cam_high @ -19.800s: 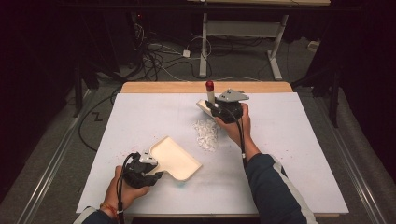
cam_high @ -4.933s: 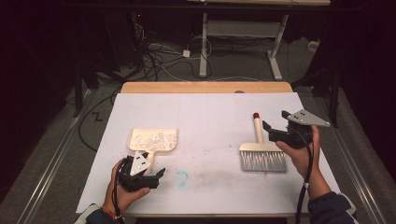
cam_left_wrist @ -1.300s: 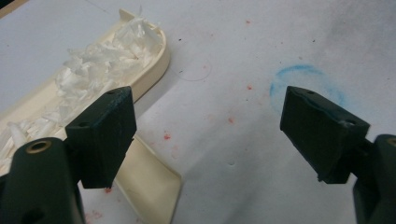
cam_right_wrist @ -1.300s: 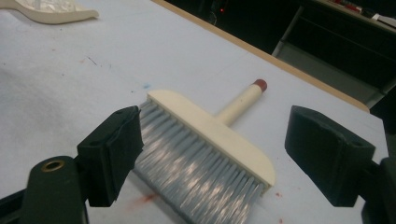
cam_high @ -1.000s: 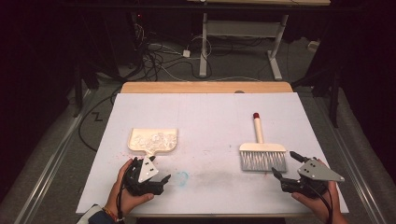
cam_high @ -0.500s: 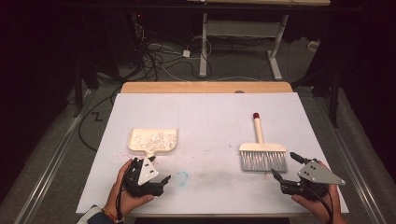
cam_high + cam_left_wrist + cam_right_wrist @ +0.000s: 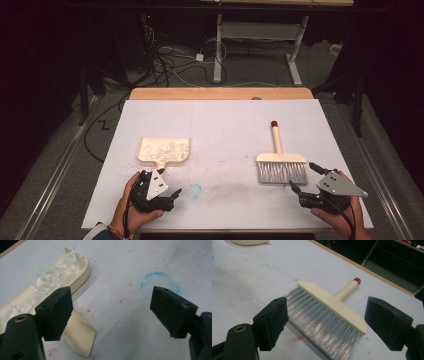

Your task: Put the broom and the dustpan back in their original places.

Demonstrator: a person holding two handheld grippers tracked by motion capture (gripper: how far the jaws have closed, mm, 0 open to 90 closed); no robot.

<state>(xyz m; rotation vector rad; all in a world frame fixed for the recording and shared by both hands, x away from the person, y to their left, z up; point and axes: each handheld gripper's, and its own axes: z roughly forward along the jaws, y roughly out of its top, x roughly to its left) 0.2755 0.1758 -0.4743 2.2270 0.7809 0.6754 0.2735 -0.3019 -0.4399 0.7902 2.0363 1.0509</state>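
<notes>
White-topped table [image 7: 225, 125], cream dustpan [image 7: 164, 150] holding white shreds [image 7: 162, 147], brush [image 7: 280, 160], blue ring mark [image 7: 195, 189]

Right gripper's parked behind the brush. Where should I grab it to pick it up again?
Probably the round cream handle of the brush, not the wide bristle block. It lies flat, red tip pointing away, so bring the right gripper over the head and close the open jaws across the handle from above.

Looked like a lab or test room: dark surroundings, white-covered table [image 7: 220, 125], tangled cables [image 7: 170, 55] across grey floor, bare metal desk frame [image 7: 260, 35] behind.
</notes>
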